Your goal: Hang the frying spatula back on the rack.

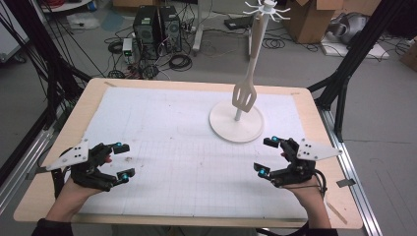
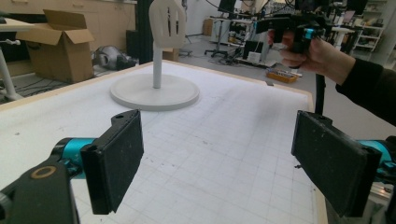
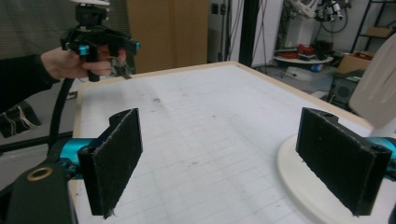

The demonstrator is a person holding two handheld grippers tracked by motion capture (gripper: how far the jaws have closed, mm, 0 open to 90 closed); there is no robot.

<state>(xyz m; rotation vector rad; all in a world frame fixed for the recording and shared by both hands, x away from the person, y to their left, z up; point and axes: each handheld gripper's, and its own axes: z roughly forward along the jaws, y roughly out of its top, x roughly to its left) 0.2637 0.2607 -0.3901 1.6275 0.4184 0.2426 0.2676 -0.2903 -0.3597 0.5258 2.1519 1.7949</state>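
Observation:
A white rack stands on a round base (image 1: 236,129) at the mat's far right, its hook crown (image 1: 267,7) up high. A white slotted spatula (image 1: 248,73) hangs from it, blade (image 2: 167,21) low beside the post. My left gripper (image 1: 124,160) rests at the near left, open with nothing between its pads (image 2: 116,158). At the near right my right gripper (image 1: 268,156) is open and holds nothing, just in front of the base (image 3: 303,182). The spatula's blade (image 3: 378,88) shows at the right edge of the right gripper view. Each gripper view also catches the other gripper (image 2: 299,28) (image 3: 100,44) farther off.
A white gridded mat (image 1: 187,147) covers the wooden table (image 1: 93,93). Beyond the far edge are computer towers (image 1: 157,29), cables and cardboard boxes (image 1: 314,19) on the floor. Black frame posts (image 1: 354,54) stand at both sides.

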